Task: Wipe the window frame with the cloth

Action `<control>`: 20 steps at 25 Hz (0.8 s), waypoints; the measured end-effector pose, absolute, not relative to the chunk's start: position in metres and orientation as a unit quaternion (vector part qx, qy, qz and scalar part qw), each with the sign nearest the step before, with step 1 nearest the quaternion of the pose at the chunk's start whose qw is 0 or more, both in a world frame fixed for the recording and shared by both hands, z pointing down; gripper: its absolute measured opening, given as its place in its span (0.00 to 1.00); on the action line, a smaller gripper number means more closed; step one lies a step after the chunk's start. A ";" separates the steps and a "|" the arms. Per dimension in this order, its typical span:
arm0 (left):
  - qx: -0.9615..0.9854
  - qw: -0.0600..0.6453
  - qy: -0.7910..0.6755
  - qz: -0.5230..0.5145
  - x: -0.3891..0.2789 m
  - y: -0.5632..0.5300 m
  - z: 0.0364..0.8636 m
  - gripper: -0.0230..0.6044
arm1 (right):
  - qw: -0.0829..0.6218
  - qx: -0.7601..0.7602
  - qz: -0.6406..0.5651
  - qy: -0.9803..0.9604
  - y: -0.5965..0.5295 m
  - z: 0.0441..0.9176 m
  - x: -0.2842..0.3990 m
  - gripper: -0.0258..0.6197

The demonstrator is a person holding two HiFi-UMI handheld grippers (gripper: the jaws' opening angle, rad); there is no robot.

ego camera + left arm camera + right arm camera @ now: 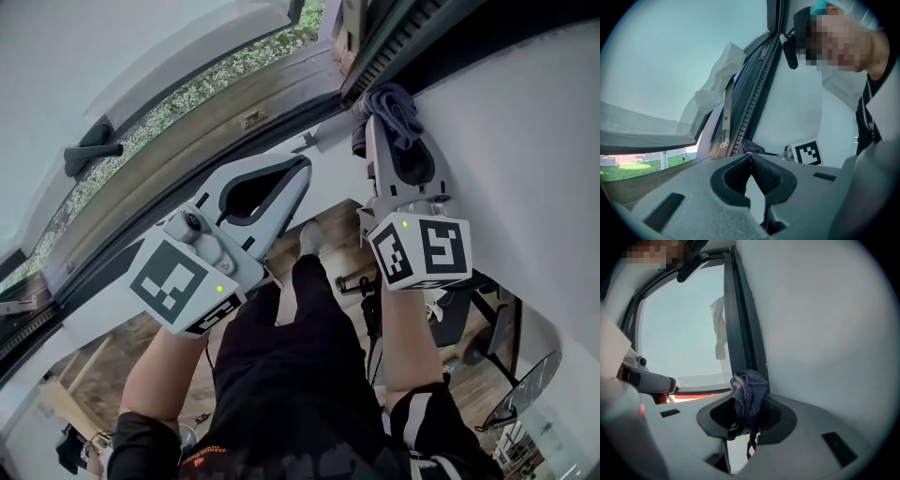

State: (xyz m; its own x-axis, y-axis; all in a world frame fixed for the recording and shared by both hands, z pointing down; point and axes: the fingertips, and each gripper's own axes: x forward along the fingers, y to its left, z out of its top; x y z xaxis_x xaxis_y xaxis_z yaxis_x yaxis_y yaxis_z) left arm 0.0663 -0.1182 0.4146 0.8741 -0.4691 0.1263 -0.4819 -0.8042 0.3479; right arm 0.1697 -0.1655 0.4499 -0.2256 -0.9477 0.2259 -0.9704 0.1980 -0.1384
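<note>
We hold the right tool (748, 414) clamped on the dark blue cloth (750, 390). The cloth's bunched top sits up against the dark window frame (740, 319), just where the frame meets the white wall (825, 333). Our left tool (751, 157) has its jaws closed tip to tip on nothing, and is held to the left of the right tool, off the frame.
</note>
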 end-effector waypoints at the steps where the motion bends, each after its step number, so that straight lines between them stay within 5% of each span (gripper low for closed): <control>1: 0.949 0.189 -0.250 0.017 0.067 -0.118 0.416 0.07 | 0.046 0.621 0.127 -0.772 -0.166 0.452 0.170 0.20; 20: 0.945 0.207 -0.253 0.020 0.066 -0.112 0.438 0.07 | 0.062 0.622 0.158 -0.765 -0.164 0.496 0.171 0.20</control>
State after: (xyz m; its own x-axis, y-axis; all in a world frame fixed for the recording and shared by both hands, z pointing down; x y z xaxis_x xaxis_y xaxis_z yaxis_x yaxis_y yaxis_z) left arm 0.0664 -0.1124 0.4376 0.8713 -0.4695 0.1429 -0.4863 -0.7866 0.3804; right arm 0.1714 -0.1643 0.4962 -0.2198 -0.9313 0.2905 -0.9702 0.1776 -0.1649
